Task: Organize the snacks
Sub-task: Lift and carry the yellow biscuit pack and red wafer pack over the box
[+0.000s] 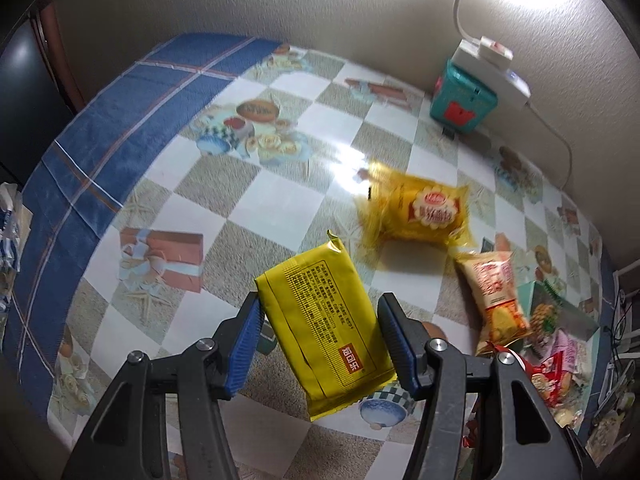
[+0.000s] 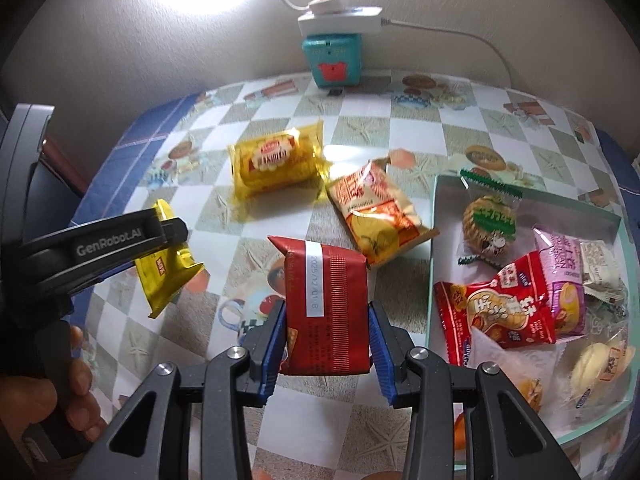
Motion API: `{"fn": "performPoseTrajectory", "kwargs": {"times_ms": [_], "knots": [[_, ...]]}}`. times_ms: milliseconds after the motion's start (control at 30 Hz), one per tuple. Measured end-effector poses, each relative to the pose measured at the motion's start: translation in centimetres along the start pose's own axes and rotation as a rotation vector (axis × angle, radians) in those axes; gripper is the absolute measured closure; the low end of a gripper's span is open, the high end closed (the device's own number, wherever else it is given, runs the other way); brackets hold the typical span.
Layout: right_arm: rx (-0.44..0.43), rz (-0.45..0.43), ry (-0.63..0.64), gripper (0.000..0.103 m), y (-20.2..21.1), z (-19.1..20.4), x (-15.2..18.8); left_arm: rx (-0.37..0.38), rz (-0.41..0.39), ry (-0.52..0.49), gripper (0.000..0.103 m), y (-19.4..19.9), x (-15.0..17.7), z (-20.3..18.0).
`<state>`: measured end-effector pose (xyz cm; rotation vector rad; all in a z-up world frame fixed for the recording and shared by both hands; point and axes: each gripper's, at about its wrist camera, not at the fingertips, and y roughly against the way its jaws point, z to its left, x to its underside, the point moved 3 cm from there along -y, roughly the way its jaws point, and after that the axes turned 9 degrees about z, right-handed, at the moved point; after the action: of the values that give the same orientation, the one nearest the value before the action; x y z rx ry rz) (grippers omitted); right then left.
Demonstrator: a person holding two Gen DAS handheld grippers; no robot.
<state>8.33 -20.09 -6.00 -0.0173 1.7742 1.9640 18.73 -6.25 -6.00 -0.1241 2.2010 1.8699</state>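
Note:
My left gripper point(image 1: 320, 344) is shut on a yellow snack packet point(image 1: 324, 324) and holds it above the table; that packet also shows in the right wrist view point(image 2: 168, 264). My right gripper point(image 2: 328, 344) is shut on a red snack packet point(image 2: 326, 304), held above the table left of a pale green tray point(image 2: 600, 220) that holds several wrapped snacks. A yellow cake packet point(image 2: 276, 160) and an orange-beige snack bag point(image 2: 376, 216) lie on the table beyond the red packet; both also show in the left wrist view, the cake packet point(image 1: 420, 208) and the bag point(image 1: 496, 296).
The table has a checked cloth point(image 1: 224, 216) with a blue border point(image 1: 100, 152). A teal box point(image 2: 332, 60) with a white power strip point(image 2: 340, 18) and lamp on it stands against the back wall. A cable point(image 2: 480, 40) runs right from it.

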Motion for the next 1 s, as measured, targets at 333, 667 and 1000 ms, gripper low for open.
{"fn": "performPoseTrajectory", "kwargs": {"times_ms": [333,667,1000], "knots": [[-0.024,-0.108,-0.051,0.061,4.7,-2.2,-0.8,0.041,-0.128,-0.025,0.043,5.2,-0.6,-1.9],[0.039,-0.126,-0.209,0.061,6.3,-9.6,-0.7,0.076,-0.176,-0.088,0.043,7.7,0.5,-5.6],[0.097,-0.124,-0.469,0.061,7.1,-21.0,1.4,0.099,-0.153,-0.252,0.043,6.7,3.3,-13.6]]}}
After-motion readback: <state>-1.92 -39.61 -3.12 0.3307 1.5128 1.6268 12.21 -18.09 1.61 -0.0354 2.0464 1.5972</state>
